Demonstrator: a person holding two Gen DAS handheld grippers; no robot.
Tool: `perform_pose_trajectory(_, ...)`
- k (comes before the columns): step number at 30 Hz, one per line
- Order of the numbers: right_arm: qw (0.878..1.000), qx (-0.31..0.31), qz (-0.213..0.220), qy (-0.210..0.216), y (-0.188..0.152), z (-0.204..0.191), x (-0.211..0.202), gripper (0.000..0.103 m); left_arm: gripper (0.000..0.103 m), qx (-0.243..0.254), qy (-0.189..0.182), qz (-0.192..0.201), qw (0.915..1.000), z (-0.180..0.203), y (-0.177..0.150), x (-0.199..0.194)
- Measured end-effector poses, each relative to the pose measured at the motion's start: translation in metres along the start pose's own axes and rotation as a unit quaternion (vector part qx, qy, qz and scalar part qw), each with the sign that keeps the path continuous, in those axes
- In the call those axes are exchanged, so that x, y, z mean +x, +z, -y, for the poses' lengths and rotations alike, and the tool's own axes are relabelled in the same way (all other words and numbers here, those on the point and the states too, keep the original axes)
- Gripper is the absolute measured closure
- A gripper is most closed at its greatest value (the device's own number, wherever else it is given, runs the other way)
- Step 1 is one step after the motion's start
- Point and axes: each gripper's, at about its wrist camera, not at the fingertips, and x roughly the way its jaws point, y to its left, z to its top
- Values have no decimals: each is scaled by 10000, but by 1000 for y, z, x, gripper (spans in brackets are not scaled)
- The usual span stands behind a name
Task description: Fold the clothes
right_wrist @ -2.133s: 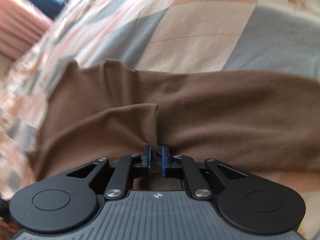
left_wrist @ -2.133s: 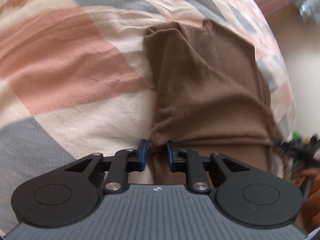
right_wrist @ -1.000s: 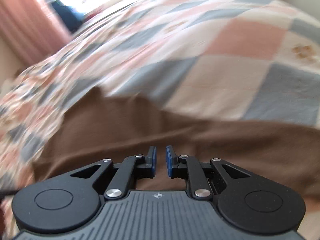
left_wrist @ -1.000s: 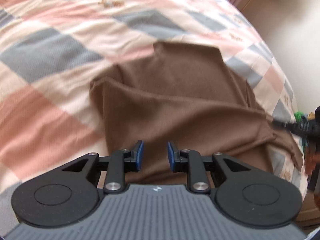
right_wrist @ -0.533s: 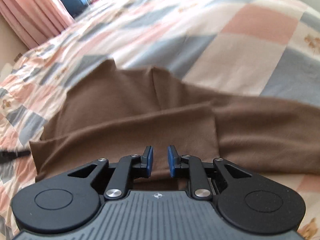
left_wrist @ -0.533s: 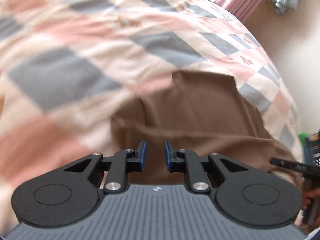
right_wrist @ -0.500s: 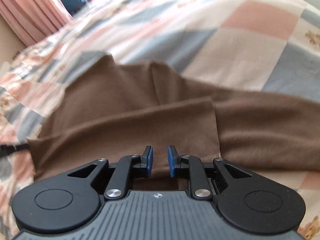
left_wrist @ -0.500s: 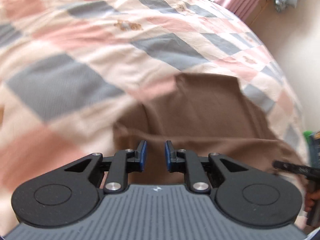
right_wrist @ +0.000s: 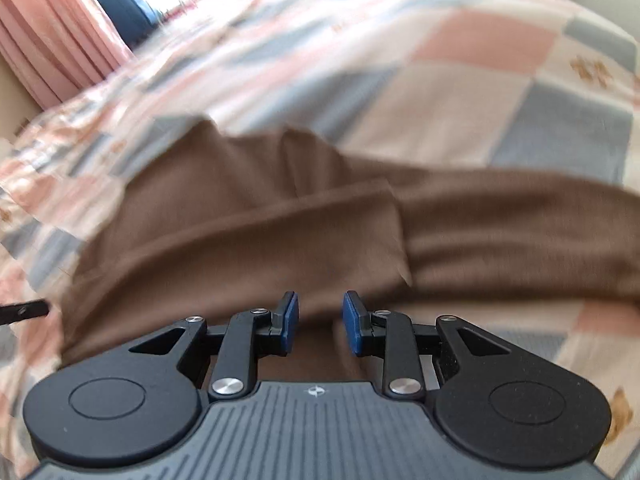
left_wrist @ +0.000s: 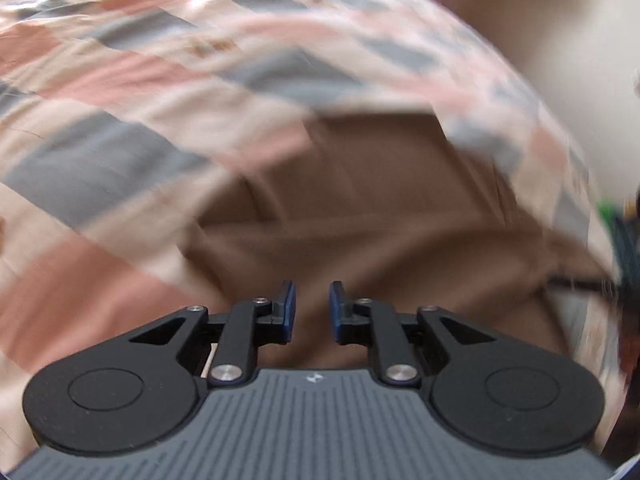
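A brown garment (left_wrist: pixel 380 200) lies partly folded on a checked bedspread (left_wrist: pixel 104 152), blurred by motion in the left wrist view. My left gripper (left_wrist: pixel 311 308) hovers over its near edge, open, with nothing between the blue pads. In the right wrist view the same brown garment (right_wrist: pixel 280 236) shows a folded flap with a long part running off to the right. My right gripper (right_wrist: pixel 320 320) is open just above the garment's near edge and holds nothing. The tip of the other gripper (right_wrist: pixel 24 310) pokes in at the left edge.
The pink, grey and cream bedspread (right_wrist: pixel 460 80) stretches far beyond the garment. Pink curtains (right_wrist: pixel 52 40) and a dark blue object (right_wrist: pixel 120 12) stand at the far left. A pale wall (left_wrist: pixel 560 40) lies past the bed's right side, with a green item (left_wrist: pixel 608 208) at the edge.
Both grippers let go of the brown garment, which now lies folded over on the bed. They pulled back and now hover open near its edge; the right jaws have widened slightly.
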Motion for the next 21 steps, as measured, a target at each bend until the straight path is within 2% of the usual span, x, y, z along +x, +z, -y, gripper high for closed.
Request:
perform_pose_trajectory(2,9996,170,-89,-201,-2,11,2,74,88,46,335,-339,9989,9,-16,18)
perform_pose_trajectory(3,9994,336,-71,-93,-1,17,-2,74,91,-97,372,-400,9985,8,-21,21)
perform_pose_trajectory(5,9958,855,-70,312,0,31,-10,69,90,-330,298,-266,9987,7,-24,15)
perform_pose_trajectory(7,9850,1560,-6,734,0,49,-13,68,85,-437,290,-159,9985,8,-23,10)
perform_pose_trajectory(10,9669,2323,85,1056,6,69,-4,67,85,-564,329,-181,9977,7,-21,15)
perform_pose_trajectory(11,9663,2325,132,1095,10,69,-3,72,85,-627,357,-198,9972,5,-21,17)
perform_pose_trajectory(12,9658,2327,178,1134,13,69,-1,95,85,-685,369,-201,9968,5,-22,19)
perform_pose_trajectory(13,9691,2198,232,1091,18,66,-1,97,86,-743,380,-202,9963,4,-24,20)
perform_pose_trajectory(15,9819,1505,562,1003,25,53,-13,99,86,-817,400,-157,9957,3,-27,20)
perform_pose_trajectory(17,9833,902,1076,1158,25,43,-30,100,86,-777,456,-84,9959,5,-30,20)
perform_pose_trajectory(18,9841,726,1178,1114,25,40,-35,100,86,-755,485,-48,9960,7,-32,20)
perform_pose_trajectory(19,9865,670,1099,1016,24,41,-32,100,86,-749,521,-33,9958,8,-34,21)
perform_pose_trajectory(21,9928,844,501,688,22,51,-9,95,85,-750,612,-25,9953,11,-36,23)
